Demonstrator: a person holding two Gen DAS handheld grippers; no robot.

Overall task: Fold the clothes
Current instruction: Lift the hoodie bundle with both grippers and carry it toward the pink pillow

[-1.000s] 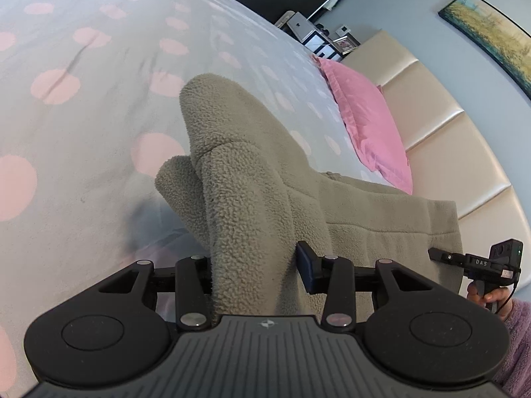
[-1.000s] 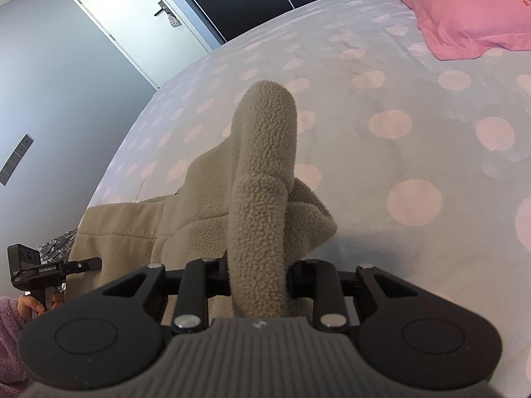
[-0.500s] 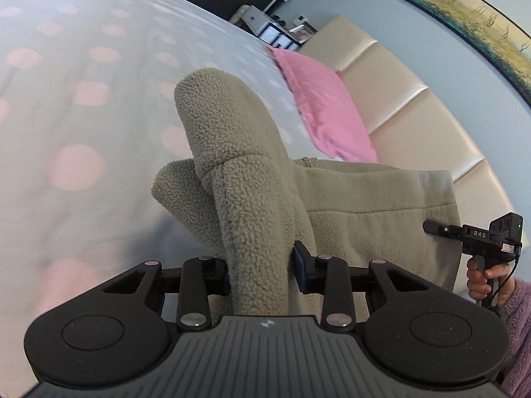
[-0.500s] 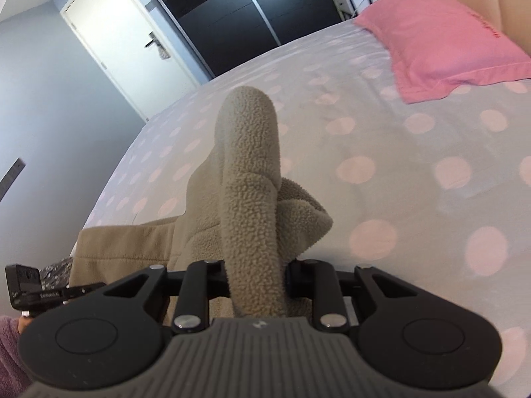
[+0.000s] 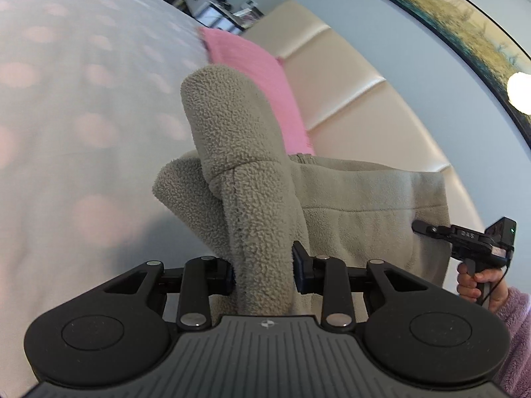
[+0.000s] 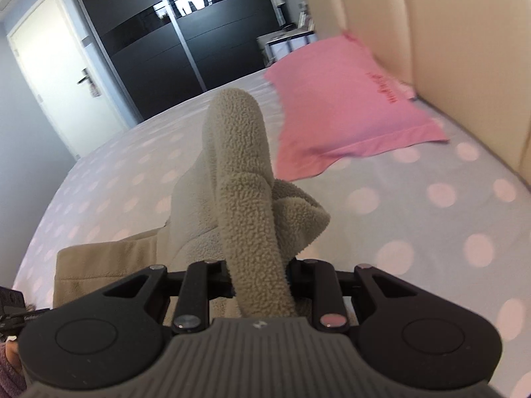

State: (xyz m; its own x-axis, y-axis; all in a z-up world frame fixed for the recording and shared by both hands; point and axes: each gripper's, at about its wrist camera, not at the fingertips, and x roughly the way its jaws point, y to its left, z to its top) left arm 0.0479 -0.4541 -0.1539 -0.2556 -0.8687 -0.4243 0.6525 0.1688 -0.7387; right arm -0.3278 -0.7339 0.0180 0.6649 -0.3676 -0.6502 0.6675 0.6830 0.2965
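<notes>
A beige fleece garment (image 5: 232, 139) hangs stretched between my two grippers above the bed. My left gripper (image 5: 264, 273) is shut on a thick fold of its edge, which stands up between the pads. The smoother side of the garment (image 5: 371, 205) spreads off to the right, where the other gripper (image 5: 464, 235) and the hand (image 5: 478, 282) holding it show. In the right wrist view my right gripper (image 6: 259, 278) is shut on another bunched fold of the fleece garment (image 6: 239, 152), and the rest of the cloth trails off to the left.
Below lies the bed's pale sheet with pink dots (image 6: 415, 232). A pink pillow (image 6: 348, 99) rests against the cream padded headboard (image 6: 448, 33). A white door (image 6: 56, 83) and a dark wardrobe (image 6: 166, 33) stand beyond the bed. A painting (image 5: 464, 23) hangs above the headboard.
Both grippers have carried the garment up and across the bed toward the pillow and headboard. The left jaws have drawn closer together on the fold.
</notes>
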